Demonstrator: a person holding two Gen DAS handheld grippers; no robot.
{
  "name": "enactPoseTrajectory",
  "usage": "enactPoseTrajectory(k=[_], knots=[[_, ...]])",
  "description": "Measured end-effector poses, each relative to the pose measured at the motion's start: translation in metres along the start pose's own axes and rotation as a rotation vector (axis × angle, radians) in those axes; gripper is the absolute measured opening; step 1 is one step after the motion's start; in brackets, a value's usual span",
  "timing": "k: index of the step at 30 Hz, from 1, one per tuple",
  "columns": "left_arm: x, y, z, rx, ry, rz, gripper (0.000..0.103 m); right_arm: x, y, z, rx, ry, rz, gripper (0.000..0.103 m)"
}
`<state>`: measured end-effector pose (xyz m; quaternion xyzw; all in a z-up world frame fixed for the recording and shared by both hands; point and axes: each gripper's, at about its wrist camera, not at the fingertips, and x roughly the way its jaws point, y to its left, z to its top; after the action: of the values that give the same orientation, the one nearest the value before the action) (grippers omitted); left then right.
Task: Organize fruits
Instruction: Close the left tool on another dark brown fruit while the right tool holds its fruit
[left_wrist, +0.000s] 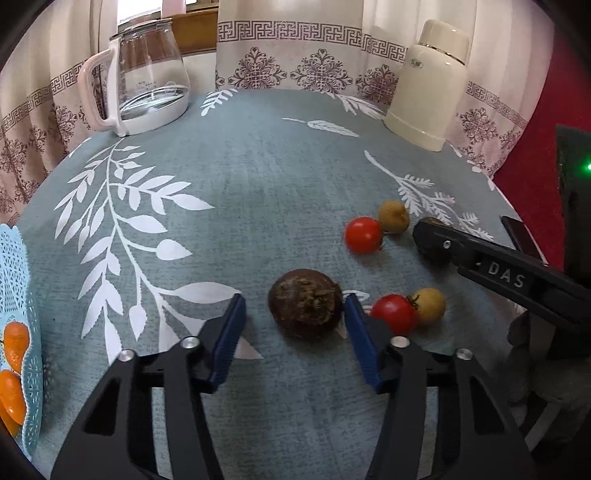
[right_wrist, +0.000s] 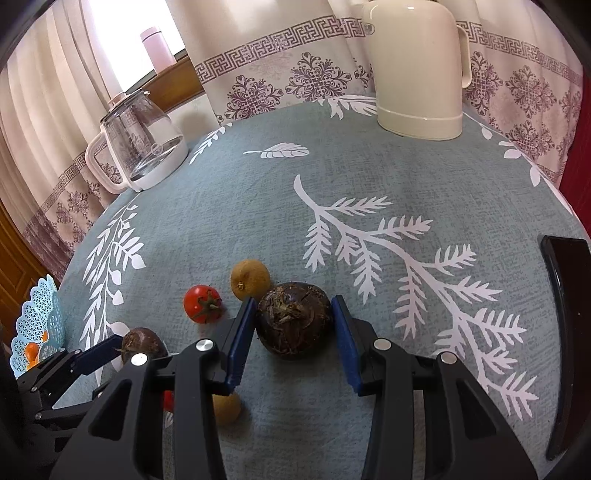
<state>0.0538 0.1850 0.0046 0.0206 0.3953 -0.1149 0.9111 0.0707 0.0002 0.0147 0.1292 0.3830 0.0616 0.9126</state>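
Brown fruit (left_wrist: 305, 303) between open jaws (untouched).

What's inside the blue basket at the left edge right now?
The blue basket holds small orange fruits; three or so show. Its lacy wall and the picture's edge hide the rest, so no full count. No tomatoes visible inside.

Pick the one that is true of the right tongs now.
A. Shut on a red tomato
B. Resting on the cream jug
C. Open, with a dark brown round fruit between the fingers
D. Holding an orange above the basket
C: the right tongs stand open with the dark brown fruit on the cloth between the blue fingers, gaps showing on both sides.
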Motion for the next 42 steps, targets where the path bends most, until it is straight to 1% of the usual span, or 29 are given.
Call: enactPoseTrajectory(k=[2, 6, 10, 11, 16, 18, 20, 22, 25, 30, 34, 42], knots=[[-0.003, -0.001, 0.000, 0.003, -0.008, -0.007, 0.044, 0.000, -0.001, 0.000, 0.002, -0.003, 0.003, 0.043], [-0.009, -0.002, -0.001, 0.007, -0.017, -0.004, 0.039, -0.002, -0.001, 0.000, 0.002, -0.011, 0.008, 0.043], [-0.015, -0.001, -0.001, 0.004, -0.025, -0.013, 0.029, -0.003, -0.001, -0.001, 0.005, -0.018, 0.011, 0.043], [-0.016, -0.001, -0.001, 0.002, -0.026, -0.015, 0.028, -0.003, -0.002, -0.001, 0.005, -0.018, 0.011, 0.043], [-0.013, 0.001, 0.000, -0.016, -0.020, -0.025, 0.028, -0.003, -0.002, 0.000, 0.007, -0.019, 0.012, 0.043], [-0.012, 0.002, 0.000, -0.025, -0.017, -0.026, 0.031, -0.003, -0.002, 0.000, 0.009, -0.018, 0.013, 0.043], [-0.009, 0.003, 0.001, -0.036, -0.007, -0.031, 0.038, -0.003, -0.002, 0.000, 0.010, -0.017, 0.014, 0.043], [-0.005, 0.004, 0.000, -0.048, 0.002, -0.039, 0.042, -0.003, -0.002, 0.000, 0.008, -0.017, 0.014, 0.043], [-0.001, 0.001, 0.000, -0.041, 0.007, -0.039, 0.044, -0.003, -0.002, 0.000, 0.010, -0.015, 0.015, 0.043], [0.006, -0.005, 0.001, -0.019, 0.019, -0.024, 0.044, -0.002, -0.001, 0.000, 0.007, -0.013, 0.019, 0.043], [0.004, -0.003, 0.000, -0.022, 0.014, -0.031, 0.043, -0.003, -0.001, 0.000, 0.005, -0.014, 0.022, 0.043], [-0.017, -0.002, 0.000, -0.025, -0.035, -0.002, 0.043, -0.007, 0.000, 0.000, 0.005, -0.033, 0.033, 0.043]])
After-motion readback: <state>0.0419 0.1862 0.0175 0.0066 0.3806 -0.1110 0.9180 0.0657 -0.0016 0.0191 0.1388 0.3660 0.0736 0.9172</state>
